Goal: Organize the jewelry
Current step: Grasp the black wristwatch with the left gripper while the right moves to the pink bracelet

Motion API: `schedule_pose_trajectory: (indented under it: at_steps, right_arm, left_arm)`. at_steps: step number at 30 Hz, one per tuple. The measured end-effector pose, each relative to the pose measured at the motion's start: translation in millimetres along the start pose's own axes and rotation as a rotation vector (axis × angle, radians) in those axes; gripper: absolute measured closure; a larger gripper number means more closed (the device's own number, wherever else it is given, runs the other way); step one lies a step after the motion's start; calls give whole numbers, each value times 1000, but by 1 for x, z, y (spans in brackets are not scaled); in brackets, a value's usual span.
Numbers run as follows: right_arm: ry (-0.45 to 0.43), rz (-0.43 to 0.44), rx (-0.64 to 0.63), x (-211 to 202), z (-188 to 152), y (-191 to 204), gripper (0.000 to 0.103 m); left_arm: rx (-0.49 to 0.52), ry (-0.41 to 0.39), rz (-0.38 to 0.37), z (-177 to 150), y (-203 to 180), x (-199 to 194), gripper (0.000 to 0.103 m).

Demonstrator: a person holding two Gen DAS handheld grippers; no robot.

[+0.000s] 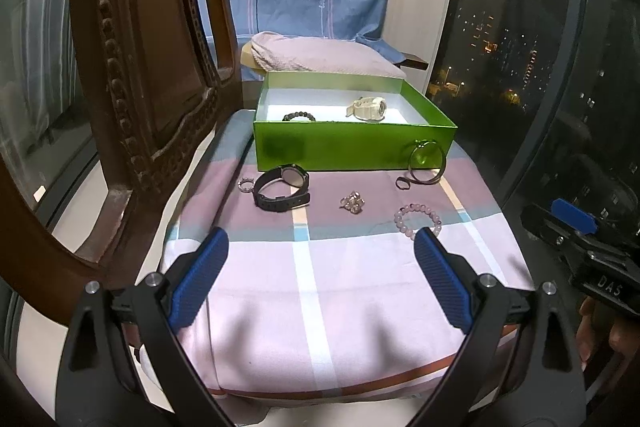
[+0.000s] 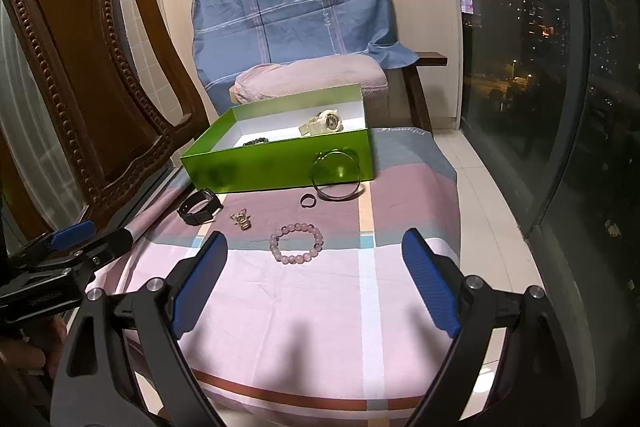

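Both grippers' fingers (image 1: pixel 202 279) spread, empty

Indoor light from above and behind is moderate and falls brightest on the cloth (image 2: pixel 320 307), where soft shadows lie near the bottom. The green box (image 1: pixel 344 151) shows glare. Night windows (image 2: pixel 520 67) stay dark. Fisheye bends and darkens the edges.

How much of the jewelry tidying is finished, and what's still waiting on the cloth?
Done: a white watch and a dark beaded bracelet lie in the green box. In hand: nothing; the left gripper and right gripper are both open and empty. Left on the cloth: black watch, pink beaded bracelet, large bangle leaning on the box, dark ring, sparkly ring and a small cluster piece.
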State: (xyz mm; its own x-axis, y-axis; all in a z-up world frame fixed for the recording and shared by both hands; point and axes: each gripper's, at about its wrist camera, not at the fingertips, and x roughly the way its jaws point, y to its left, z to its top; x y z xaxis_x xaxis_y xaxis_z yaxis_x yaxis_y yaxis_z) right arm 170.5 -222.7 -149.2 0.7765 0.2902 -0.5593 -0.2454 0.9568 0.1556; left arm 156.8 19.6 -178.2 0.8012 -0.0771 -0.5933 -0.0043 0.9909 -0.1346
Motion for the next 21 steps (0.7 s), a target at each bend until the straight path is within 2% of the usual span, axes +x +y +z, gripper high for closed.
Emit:
schedule_pose_trajectory:
  at_steps: [8,21]
  right_arm:
    - [6,12,2,2,1,5,16]
    - [42,29,0,17,-1,9,16]
  left_arm:
    - [-28,20,28,5,7,19,10]
    - [-64,115,126,32,24,107,10]
